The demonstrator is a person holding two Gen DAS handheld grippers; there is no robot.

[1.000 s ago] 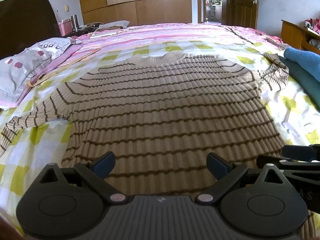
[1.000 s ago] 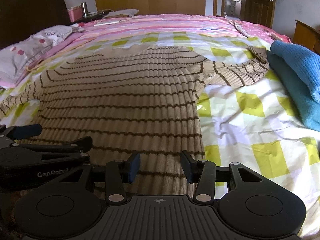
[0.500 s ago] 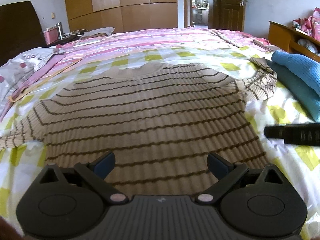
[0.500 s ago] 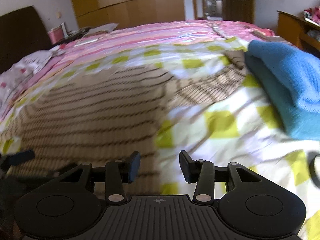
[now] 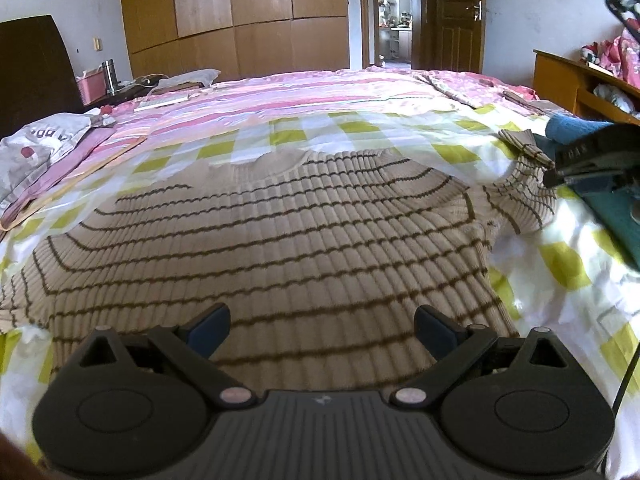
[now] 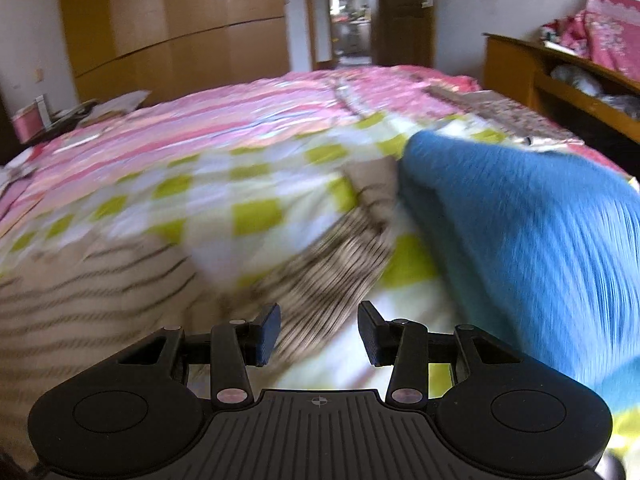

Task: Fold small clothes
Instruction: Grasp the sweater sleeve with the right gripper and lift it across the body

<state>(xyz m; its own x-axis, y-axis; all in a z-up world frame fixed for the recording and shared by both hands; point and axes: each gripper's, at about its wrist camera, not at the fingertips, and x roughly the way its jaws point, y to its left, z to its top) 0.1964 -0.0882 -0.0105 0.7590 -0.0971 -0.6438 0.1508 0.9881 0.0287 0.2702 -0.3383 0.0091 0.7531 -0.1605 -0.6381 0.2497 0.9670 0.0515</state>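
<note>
A beige sweater with thin brown stripes (image 5: 272, 240) lies flat on the checked bedsheet, neck away from me. My left gripper (image 5: 322, 330) is open wide and empty, above the sweater's hem. The sweater's right sleeve (image 5: 524, 196) stretches toward the folded blue clothes. My right gripper (image 6: 318, 332) is open and empty, just above that sleeve (image 6: 332, 268); its view is blurred. The right gripper also shows in the left wrist view (image 5: 592, 160) at the right edge.
Blue folded clothes (image 6: 520, 240) lie to the right of the sleeve. A yellow-and-white checked sheet (image 5: 360, 132) covers the bed over a pink striped cover (image 5: 280, 96). A pillow (image 5: 36, 148) lies at the left. A wooden cabinet (image 6: 560, 80) stands at the right.
My right gripper has swung right, from the sweater's hem to the right sleeve near the blue clothes. My left gripper has shifted forward over the sweater. Both have stayed open.
</note>
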